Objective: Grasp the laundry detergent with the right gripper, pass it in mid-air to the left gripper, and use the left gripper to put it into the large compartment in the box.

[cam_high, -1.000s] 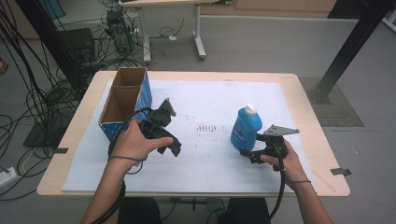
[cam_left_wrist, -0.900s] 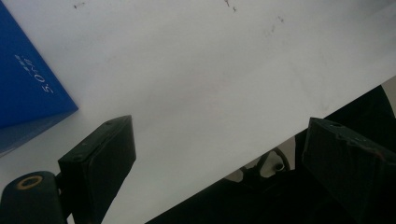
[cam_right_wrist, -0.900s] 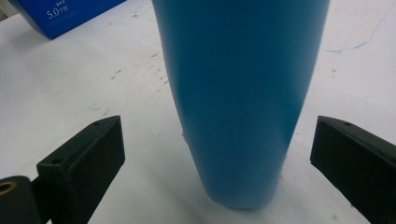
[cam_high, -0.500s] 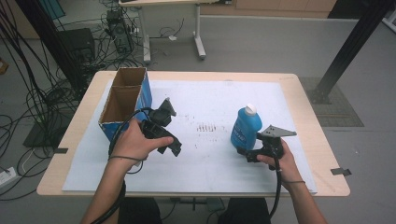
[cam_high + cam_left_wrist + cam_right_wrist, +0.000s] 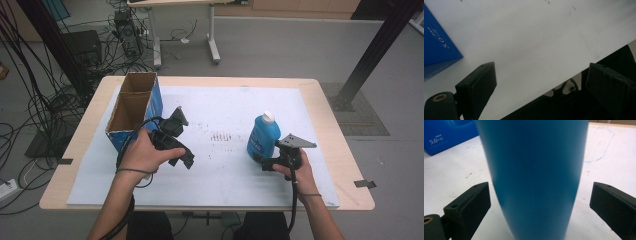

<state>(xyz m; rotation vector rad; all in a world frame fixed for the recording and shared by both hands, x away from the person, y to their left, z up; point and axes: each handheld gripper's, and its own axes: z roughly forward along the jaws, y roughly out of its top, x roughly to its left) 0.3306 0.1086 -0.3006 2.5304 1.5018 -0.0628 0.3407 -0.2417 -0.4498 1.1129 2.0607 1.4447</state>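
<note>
Blue bottle [image 5: 263, 138] upright on white sheet [image 5: 225, 105], right of centre, between wide-open jaws of right gripper [image 5: 539, 205], untouched. Left gripper [image 5: 541, 87] agape, empty, beside blue cardboard box [image 5: 131, 111].

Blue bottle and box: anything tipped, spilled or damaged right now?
Nothing stands out. The blue bottle stands upright with its cap on, between the right gripper's open fingers. The cardboard box sits upright, top open. Only faint scuff marks on the white sheet.

One blue bottle [image 5: 263, 138], one open cardboard box [image 5: 134, 107] with two compartments, two claws, one counter [image 5: 320, 100]
</note>
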